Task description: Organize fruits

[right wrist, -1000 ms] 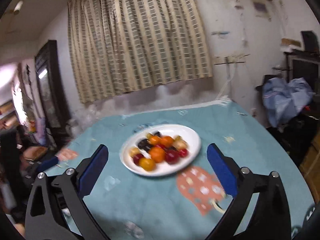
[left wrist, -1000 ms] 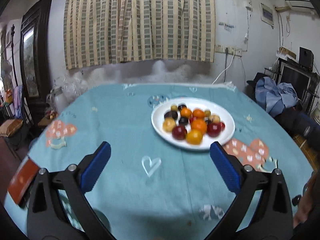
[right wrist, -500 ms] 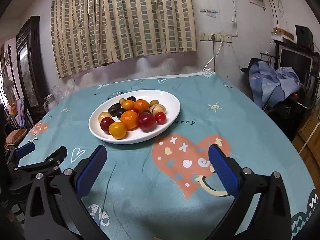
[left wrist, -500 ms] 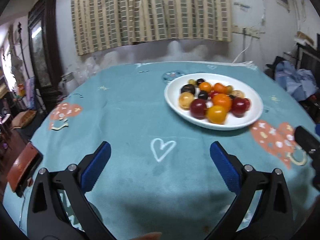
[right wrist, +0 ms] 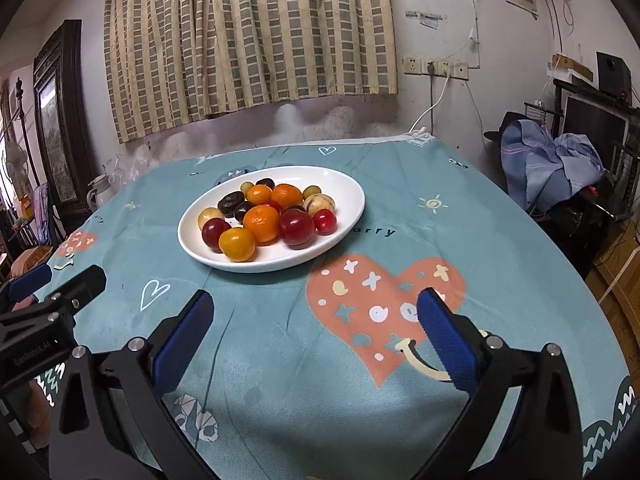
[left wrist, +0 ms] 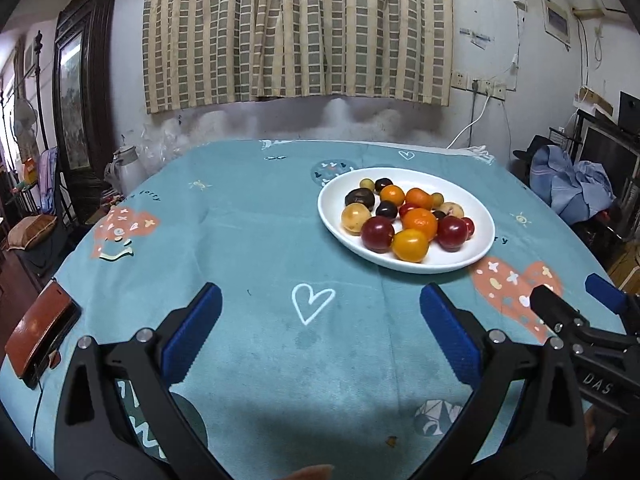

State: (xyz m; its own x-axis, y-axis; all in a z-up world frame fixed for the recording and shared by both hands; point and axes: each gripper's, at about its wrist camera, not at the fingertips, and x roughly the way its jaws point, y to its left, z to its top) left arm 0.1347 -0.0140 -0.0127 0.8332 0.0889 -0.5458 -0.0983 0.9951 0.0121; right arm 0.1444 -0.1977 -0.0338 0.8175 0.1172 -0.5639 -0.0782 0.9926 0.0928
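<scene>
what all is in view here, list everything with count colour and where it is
plate: one, white, oval, on the table right of centre in the left wrist view
fruits: a heap, exact count unclear; orange, dark red, yellow, near-black, pale; all on the plate
tablecloth: one, teal with coral hearts, covers the table
phone or case: one, reddish brown, at the table's left edge
curtain: one, beige check, on the back wall
clothes: a blue pile, right of the table
kettle: one, pale, behind the table's left side
left gripper: blue pads, open, empty, short of the plate
right gripper: blue pads, open, empty, short of the plate
</scene>
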